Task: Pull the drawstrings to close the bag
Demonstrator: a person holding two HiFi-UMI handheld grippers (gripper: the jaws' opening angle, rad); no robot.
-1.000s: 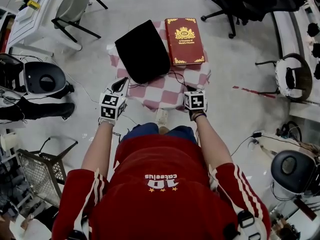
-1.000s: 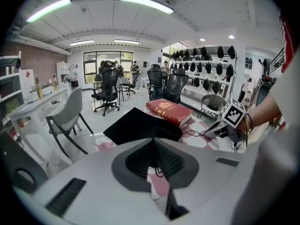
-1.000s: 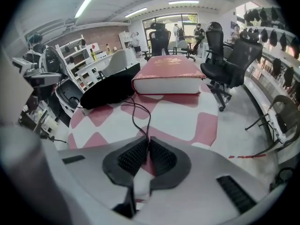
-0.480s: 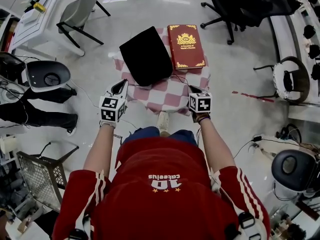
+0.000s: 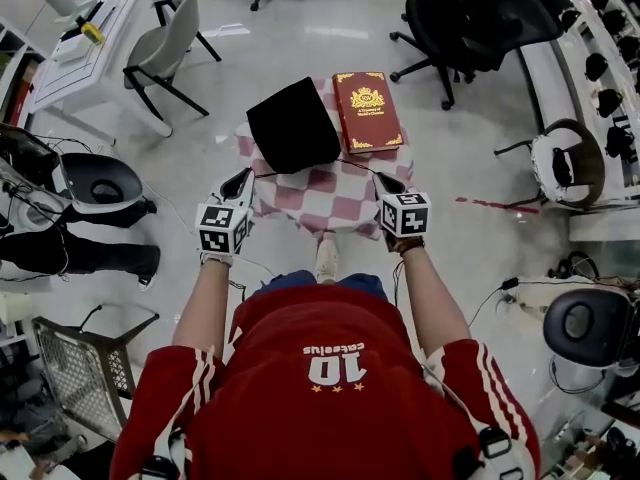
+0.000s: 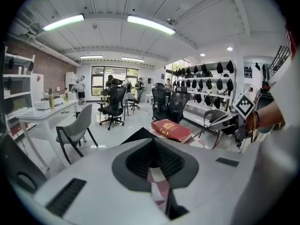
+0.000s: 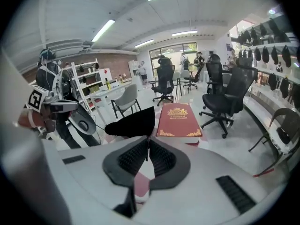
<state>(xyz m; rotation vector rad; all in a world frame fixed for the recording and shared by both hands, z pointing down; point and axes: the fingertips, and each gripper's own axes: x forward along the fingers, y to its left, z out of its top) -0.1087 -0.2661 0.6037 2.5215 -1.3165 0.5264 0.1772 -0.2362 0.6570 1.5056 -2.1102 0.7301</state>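
A black drawstring bag (image 5: 292,123) lies flat on a small table with a red-and-white checked cloth (image 5: 335,196); its mouth faces me. A thin black cord runs from each side of the mouth. My left gripper (image 5: 243,180) is off the table's left corner, jaws shut, and the left cord (image 5: 262,174) leads into its tip. My right gripper (image 5: 384,181) is at the table's right corner, shut on the right cord (image 5: 358,165). In the right gripper view the cord (image 7: 148,150) shows between the pressed pads, with the bag (image 7: 131,123) beyond. In the left gripper view (image 6: 151,161) the cord is hidden.
A red hardcover book (image 5: 367,111) lies beside the bag on the right. A grey chair (image 5: 165,56) and white desk stand at far left, black office chairs (image 5: 450,23) at the back, a wire basket (image 5: 75,353) at lower left. Cables trail on the floor.
Both grippers have drawn slightly back and outward from the bag's mouth. The cords now run straighter. The head view has pulled back, so the table looks smaller.
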